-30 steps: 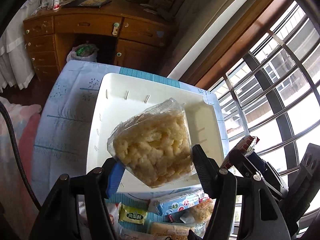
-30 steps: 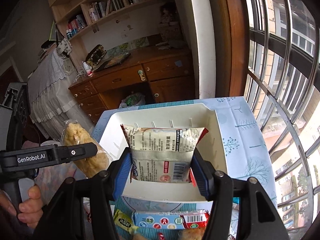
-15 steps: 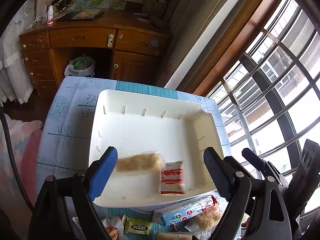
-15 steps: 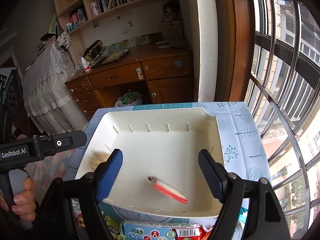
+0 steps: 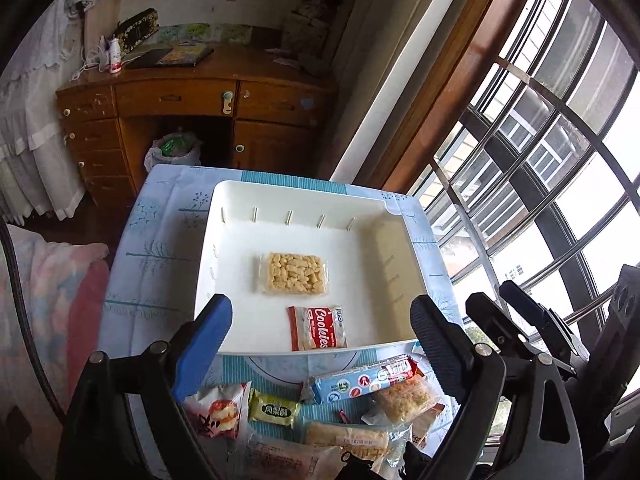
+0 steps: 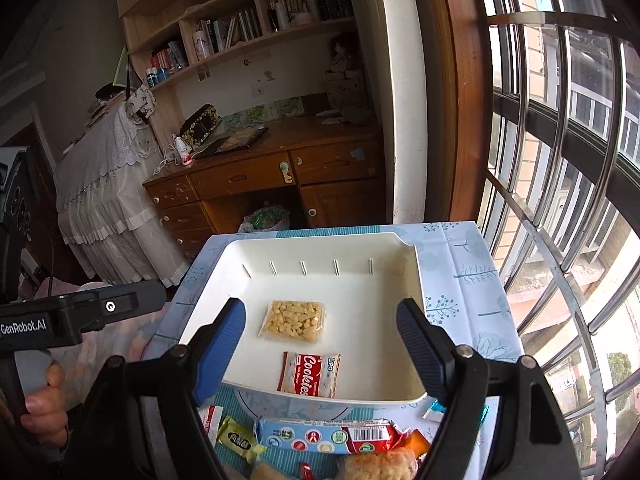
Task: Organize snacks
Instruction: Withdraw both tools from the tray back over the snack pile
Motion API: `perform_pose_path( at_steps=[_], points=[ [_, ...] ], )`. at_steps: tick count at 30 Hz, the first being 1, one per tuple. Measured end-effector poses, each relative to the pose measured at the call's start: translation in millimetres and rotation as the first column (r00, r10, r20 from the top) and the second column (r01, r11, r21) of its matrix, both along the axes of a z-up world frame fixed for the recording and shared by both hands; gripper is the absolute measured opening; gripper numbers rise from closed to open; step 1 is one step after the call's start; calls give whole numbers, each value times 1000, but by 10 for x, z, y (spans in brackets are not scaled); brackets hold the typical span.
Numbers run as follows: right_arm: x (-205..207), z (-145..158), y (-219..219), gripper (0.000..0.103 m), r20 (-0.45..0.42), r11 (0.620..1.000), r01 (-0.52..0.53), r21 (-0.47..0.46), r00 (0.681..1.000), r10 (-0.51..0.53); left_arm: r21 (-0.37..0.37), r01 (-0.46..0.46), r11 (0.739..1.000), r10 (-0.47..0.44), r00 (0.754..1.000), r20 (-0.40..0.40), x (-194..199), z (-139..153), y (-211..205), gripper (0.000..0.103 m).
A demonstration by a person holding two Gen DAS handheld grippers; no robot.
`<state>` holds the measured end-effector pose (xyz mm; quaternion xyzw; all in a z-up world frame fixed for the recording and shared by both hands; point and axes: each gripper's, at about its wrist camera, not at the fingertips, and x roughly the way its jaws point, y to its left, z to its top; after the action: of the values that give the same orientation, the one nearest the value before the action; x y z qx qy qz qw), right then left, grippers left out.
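Left wrist view: the left gripper (image 5: 320, 334) is seen with jaws wide apart and nothing between them, and the right gripper (image 6: 320, 344) is likewise released and empty. A second ago each was clenched on a packet; both packets are now found lying flat in the white rectangular plastic tray (image 5: 400, 240). The clear bag of pale puffed snack pieces (image 5: 295, 274) rests near the tray's centre, and the red-and-white cookies packet (image 5: 319, 328) lies just nearer, against the near wall, apart from the bag. Two items are thus judged stowed. Several wrapped snacks remain on the blue patterned tablecloth (image 5: 156, 248) nearest the grippers, among them a long blue biscuit pack (image 5: 356, 380) and a small yellow-green wrapped cake (image 5: 274, 408).
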<state>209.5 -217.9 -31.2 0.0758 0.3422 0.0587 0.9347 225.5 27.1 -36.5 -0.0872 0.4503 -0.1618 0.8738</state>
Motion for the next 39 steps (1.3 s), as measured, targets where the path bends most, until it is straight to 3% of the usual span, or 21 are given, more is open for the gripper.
perform_pose_path(
  at_steps=[11,23,39],
  points=[
    [-796,200,9,79,68,998,-66,15,996,65,-16,-93,996,93,995,45,-952,228,189,90],
    [-1500,222,75,79,77,990,-138,9,988,137,-6,-177,984,177,982,60,-1857,339,376,90],
    [-1830,-28,-52,79,-20,993,-90,83,996,92,121,-76,990,77,997,-4,-2100,187,220,90]
  ],
)
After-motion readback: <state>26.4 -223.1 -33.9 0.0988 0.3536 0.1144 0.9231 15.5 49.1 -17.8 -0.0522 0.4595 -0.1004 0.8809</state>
